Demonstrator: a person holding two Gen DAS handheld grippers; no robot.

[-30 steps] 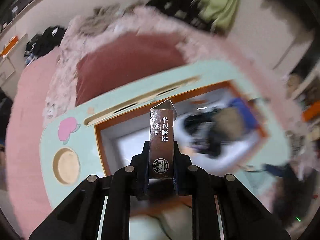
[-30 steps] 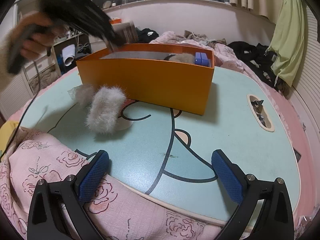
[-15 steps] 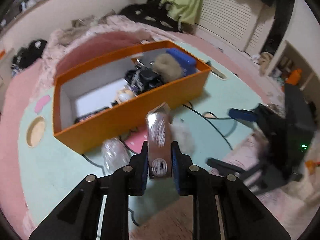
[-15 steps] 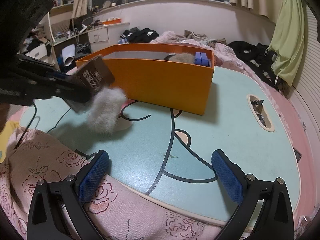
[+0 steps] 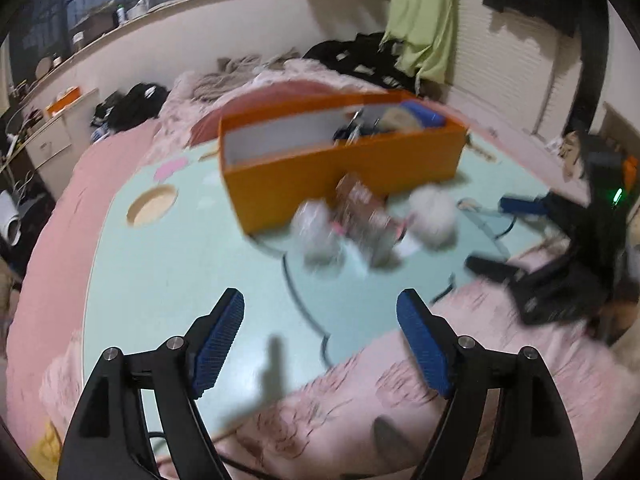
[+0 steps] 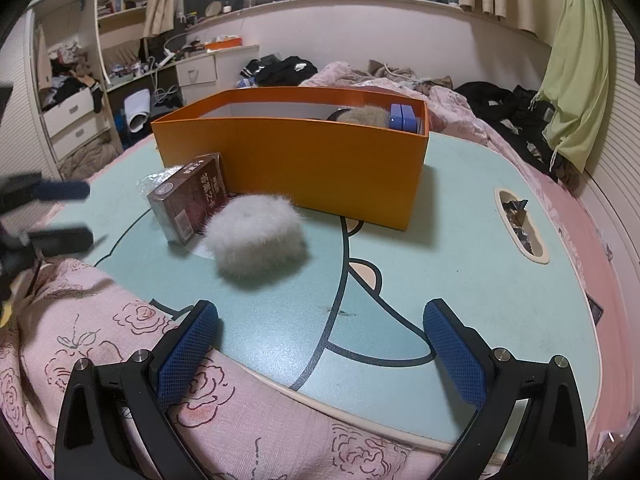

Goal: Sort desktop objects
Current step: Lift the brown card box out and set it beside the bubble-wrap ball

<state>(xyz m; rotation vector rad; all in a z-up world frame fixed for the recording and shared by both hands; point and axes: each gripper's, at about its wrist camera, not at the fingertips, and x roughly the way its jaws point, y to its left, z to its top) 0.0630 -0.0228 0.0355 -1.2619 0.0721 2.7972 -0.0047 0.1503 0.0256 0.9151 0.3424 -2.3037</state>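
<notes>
Mint-green tabletop [image 6: 460,248]: brown card box [image 6: 188,198] lies tilted just near the orange bin [image 6: 296,160], touching a grey fluffy pouch [image 6: 256,238]; left gripper [image 5: 320,324], jaws just opened, holds nothing; right gripper [image 6: 320,334] gapes empty; regrip squarely, lift clear over the rim.

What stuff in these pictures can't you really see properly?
- Inside the orange box: in the right wrist view its front wall hides most of what it holds; only a furry lump and a blue thing peek out.
- Brown card box: smeared by blur in the left wrist view.
- Crinkly clear wrapper: mostly behind the brown card box in the right wrist view.
- Left gripper: blurred and cut off by the picture edge in the right wrist view.
</notes>
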